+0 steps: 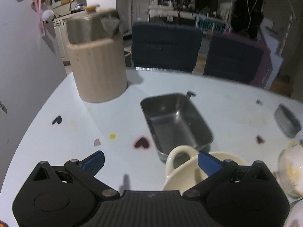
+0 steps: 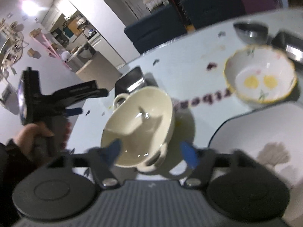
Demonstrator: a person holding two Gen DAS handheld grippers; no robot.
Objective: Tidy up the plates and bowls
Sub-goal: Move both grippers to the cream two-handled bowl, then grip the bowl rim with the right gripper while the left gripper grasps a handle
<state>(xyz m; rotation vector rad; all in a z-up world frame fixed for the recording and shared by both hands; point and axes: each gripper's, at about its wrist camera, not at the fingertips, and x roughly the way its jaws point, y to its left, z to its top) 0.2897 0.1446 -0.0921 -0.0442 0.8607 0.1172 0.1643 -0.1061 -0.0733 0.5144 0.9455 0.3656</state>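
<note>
A cream two-handled bowl (image 2: 140, 124) sits tilted in the middle of the right wrist view. My right gripper (image 2: 151, 154) straddles its near handle; the left blue pad overlaps the rim in the blur, and the right pad stands clear of the bowl. In the left wrist view the same cream bowl (image 1: 189, 172) lies low right, its far handle just inside the right finger. My left gripper (image 1: 151, 162) is wide open over bare table. The left gripper (image 2: 89, 102) also shows left of the bowl, apart from it, held by a hand (image 2: 36, 138).
A steel rectangular tray (image 1: 176, 121) sits beyond the cream bowl, a beige canister (image 1: 98, 66) at the back left. A floral bowl with yellow rim (image 2: 259, 75), a white flower-print plate (image 2: 265, 141) and a round steel bowl (image 2: 250, 32) lie to the right. Dark chairs stand past the table's far edge (image 1: 170, 70).
</note>
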